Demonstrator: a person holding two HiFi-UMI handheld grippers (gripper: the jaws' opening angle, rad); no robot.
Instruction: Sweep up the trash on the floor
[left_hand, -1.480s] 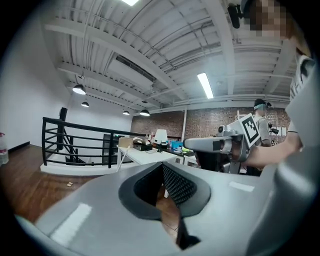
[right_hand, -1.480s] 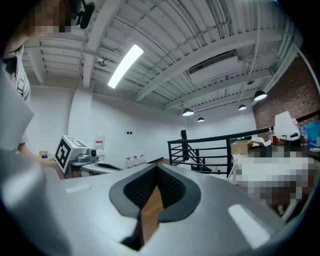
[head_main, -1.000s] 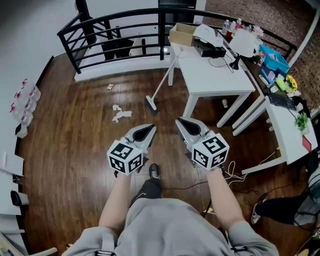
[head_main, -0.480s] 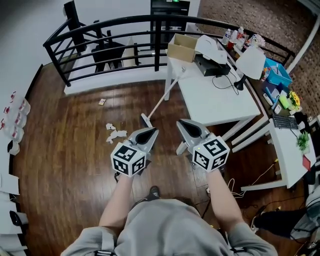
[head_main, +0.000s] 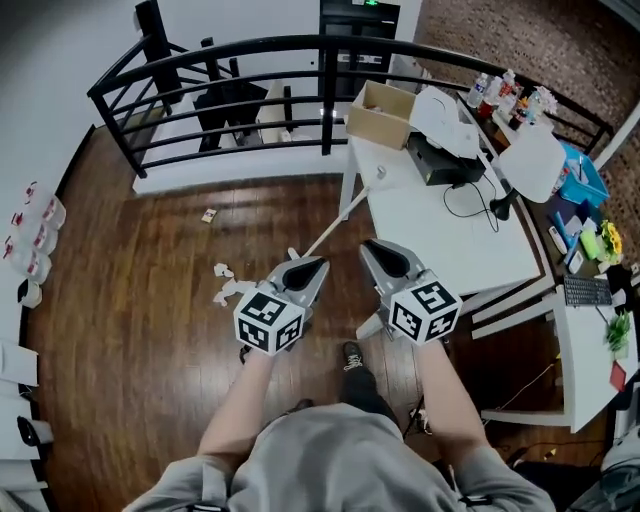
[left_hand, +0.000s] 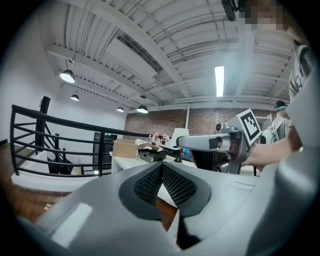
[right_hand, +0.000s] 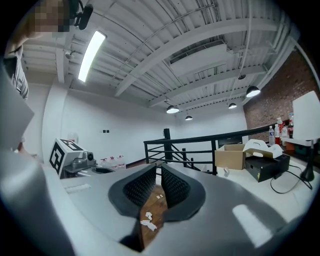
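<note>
The broom (head_main: 341, 214) stood propped against the edge of the white surface (head_main: 430, 215), its handle slanting down to a head on the wooden floor (head_main: 130, 330) just beyond the left gripper (head_main: 308, 270) and partly hidden by it. The trash, a cluster of crumpled paper scraps (head_main: 228, 286), lay on the floor to the left of that gripper, with one more small scrap farther off toward the railing (head_main: 250, 48). By the look of it the broom would be light and stiff, but that slim, smooth handle could twist or slide in a hard grip, and a careless nudge might send it slipping off the surface edge. So the sensible hold seemed to be one gripper around mid-handle and the other higher up, clamped square across the shaft. The paper looked feather-light, likely to skitter away from a fast stroke, so short, gentle sweeps would suit it. As for the jaws, the left gripper view showed the left pair pressed together with nothing between them. The right gripper (head_main: 380, 258) had its pads all but touching, holding nothing, with only the floor and scraps (right_hand: 148, 221) showing through the sliver below. Neither gripper touched the broom — both hung side by side, near the handle's lower end.
</note>
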